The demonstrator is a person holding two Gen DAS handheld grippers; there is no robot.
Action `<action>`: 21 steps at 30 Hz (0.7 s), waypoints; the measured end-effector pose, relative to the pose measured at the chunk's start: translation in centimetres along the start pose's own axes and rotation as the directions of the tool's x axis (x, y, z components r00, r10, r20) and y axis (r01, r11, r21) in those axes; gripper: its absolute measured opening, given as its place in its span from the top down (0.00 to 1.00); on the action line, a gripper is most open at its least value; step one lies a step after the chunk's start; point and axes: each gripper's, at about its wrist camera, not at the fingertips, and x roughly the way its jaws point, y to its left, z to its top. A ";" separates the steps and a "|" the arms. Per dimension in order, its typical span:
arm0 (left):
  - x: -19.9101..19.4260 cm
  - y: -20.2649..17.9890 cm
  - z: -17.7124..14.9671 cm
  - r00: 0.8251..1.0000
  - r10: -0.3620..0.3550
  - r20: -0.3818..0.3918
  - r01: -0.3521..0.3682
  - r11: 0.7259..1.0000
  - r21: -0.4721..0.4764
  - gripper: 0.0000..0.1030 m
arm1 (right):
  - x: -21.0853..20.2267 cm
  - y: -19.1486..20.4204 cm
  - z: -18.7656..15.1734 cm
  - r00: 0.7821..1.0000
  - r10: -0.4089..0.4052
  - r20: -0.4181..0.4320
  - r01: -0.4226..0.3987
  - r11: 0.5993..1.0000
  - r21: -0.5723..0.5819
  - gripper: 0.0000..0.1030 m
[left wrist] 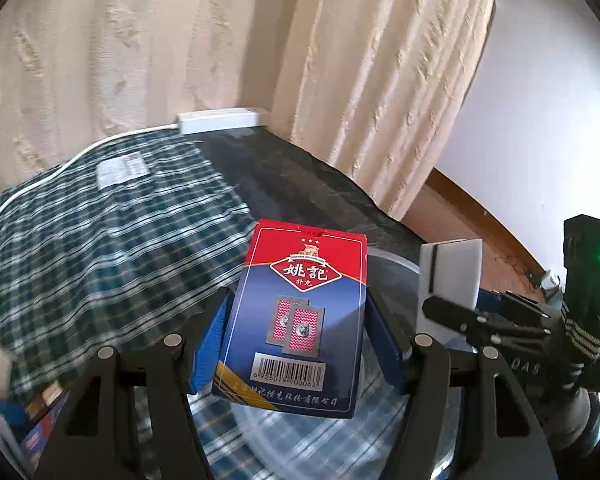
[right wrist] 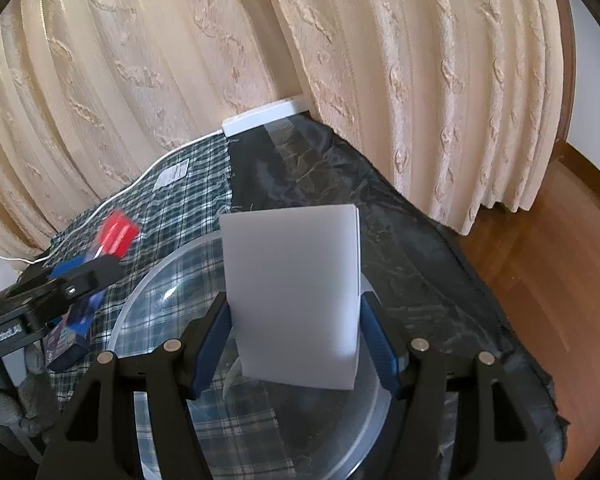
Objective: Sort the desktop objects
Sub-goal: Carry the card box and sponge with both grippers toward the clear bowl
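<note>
My left gripper (left wrist: 296,332) is shut on a red and blue playing-card box (left wrist: 300,312), held upright above the near rim of a clear plastic bowl (left wrist: 396,264). My right gripper (right wrist: 292,332) is shut on a plain white box (right wrist: 296,292), also upright, hanging over the same clear bowl (right wrist: 140,280). In the left wrist view the right gripper (left wrist: 452,312) with its white box (left wrist: 452,272) shows at the right. The right wrist view catches the left gripper (right wrist: 80,280) and its card box (right wrist: 118,236), blurred, at the left.
A green plaid cloth (left wrist: 100,248) covers the left of the table and a dark sheet (right wrist: 340,176) the right. A white power strip (left wrist: 224,120) with its cable lies at the back against cream curtains (right wrist: 180,60). Wooden floor (right wrist: 540,260) lies beyond the table's right edge.
</note>
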 end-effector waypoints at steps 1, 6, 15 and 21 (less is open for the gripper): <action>0.3 -0.1 0.1 1.000 -0.004 -0.004 0.004 1.000 0.002 0.34 | 0.1 0.1 0.0 1.000 -0.001 -0.003 0.001 1.000 -0.003 0.34; 2.4 -0.6 0.8 0.999 -0.030 -0.035 0.030 1.000 0.000 0.34 | 0.3 0.4 0.4 1.000 -0.008 -0.006 0.008 1.000 -0.015 0.34; 4.1 -0.4 1.2 0.989 -0.134 -0.068 0.129 0.989 -0.075 0.33 | 1.0 0.2 0.8 1.000 -0.021 -0.017 0.021 1.000 0.020 0.32; 3.9 -0.8 0.9 0.983 -0.171 -0.061 0.166 0.983 -0.079 0.21 | 0.8 -0.1 0.9 1.000 -0.025 -0.010 0.025 0.999 0.030 0.27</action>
